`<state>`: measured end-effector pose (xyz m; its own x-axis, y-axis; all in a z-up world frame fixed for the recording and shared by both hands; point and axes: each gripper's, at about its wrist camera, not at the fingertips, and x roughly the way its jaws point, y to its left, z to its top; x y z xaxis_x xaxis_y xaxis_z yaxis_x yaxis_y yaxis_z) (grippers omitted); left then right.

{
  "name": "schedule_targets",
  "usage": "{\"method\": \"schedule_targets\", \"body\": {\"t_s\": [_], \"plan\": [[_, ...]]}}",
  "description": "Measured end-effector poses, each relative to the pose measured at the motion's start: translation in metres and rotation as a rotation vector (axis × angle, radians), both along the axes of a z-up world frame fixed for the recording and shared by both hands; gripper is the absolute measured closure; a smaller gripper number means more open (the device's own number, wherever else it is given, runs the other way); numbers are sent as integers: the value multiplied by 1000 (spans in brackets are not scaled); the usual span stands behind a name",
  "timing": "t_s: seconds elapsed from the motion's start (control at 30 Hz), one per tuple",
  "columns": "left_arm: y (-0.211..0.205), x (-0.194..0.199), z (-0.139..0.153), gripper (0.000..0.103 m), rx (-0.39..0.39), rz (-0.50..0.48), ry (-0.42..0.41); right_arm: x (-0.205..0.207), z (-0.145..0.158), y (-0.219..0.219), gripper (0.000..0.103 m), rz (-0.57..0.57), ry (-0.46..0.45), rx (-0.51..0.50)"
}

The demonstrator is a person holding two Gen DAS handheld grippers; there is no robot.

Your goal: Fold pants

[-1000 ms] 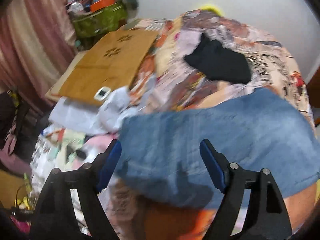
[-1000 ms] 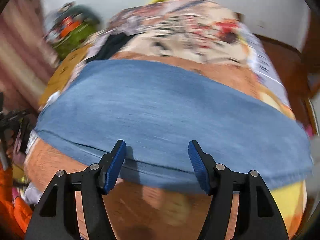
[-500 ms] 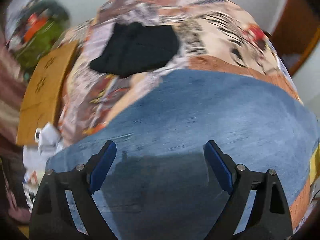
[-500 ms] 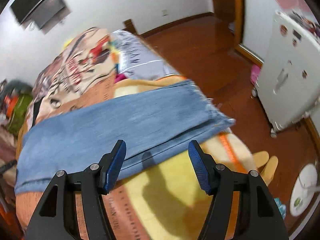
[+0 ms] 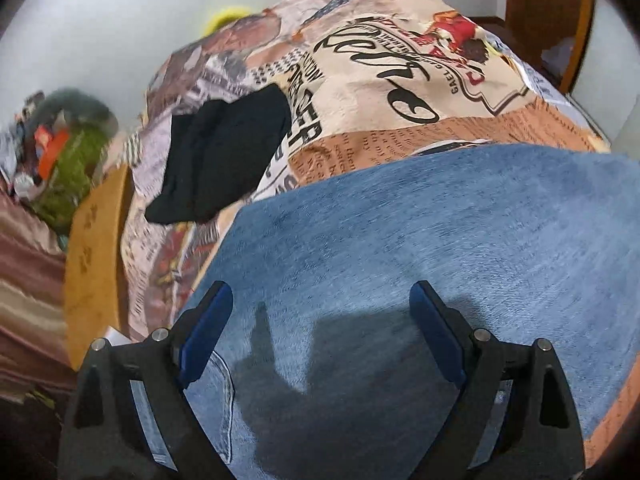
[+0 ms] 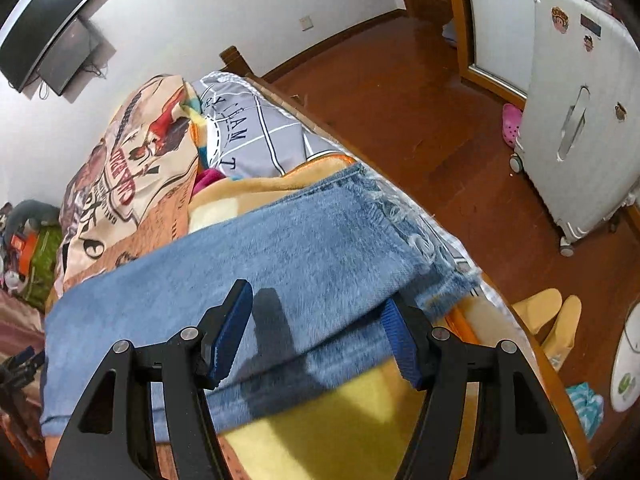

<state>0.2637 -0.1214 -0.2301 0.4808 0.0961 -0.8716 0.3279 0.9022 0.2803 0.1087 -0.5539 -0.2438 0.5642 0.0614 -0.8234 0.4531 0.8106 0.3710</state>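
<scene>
Where jeans (image 5: 420, 240) run under gripper (image 5: 320, 320), waistband cut off, pocket half-hidden

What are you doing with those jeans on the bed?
A person is folding the blue jeans on a bed, with a gripper in each hand. The jeans lie flat across the patterned blanket. The right gripper is at the frayed leg end, its jaws just closing around the edge. The left gripper hovers open over the pocket end. A black garment lies nearby.
</scene>
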Motion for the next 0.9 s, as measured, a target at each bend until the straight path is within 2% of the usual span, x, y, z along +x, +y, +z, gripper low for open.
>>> {"method": "schedule_targets", "body": {"t_s": [0.07, 0.1, 0.13, 0.17, 0.27, 0.4, 0.5, 0.67, 0.77, 0.9], "plan": [[-4, 0, 0, 12, 19, -7, -7, 1, 1, -3, 69, -15, 5, -15], [-4, 0, 1, 12, 24, -9, -7, 1, 2, -4, 75, -20, 9, -22], [-5, 0, 2, 12, 28, -11, -8, 1, 4, -4, 87, -9, 13, -30], [-6, 0, 3, 12, 35, -19, -10, 3, 5, -3, 94, 17, 23, -38], [-11, -2, 7, 12, 47, -48, -18, 5, 22, 10, 96, 82, 14, -176], [-17, -4, 18, 12, -24, -84, 3, -1, 44, 6, 98, 64, -51, -240], [-24, -6, 21, 12, -75, -113, 23, -4, 42, -2, 98, 47, -43, -235], [-35, -7, 6, 12, -83, -131, 84, -9, 1, -11, 98, 6, 45, -148], [-35, -8, -2, 12, -106, -125, 119, -22, 4, -15, 90, -43, 34, -140], [-35, -7, -4, 11, -140, -112, 141, -35, 20, -22, 81, -72, 68, -141]]}}
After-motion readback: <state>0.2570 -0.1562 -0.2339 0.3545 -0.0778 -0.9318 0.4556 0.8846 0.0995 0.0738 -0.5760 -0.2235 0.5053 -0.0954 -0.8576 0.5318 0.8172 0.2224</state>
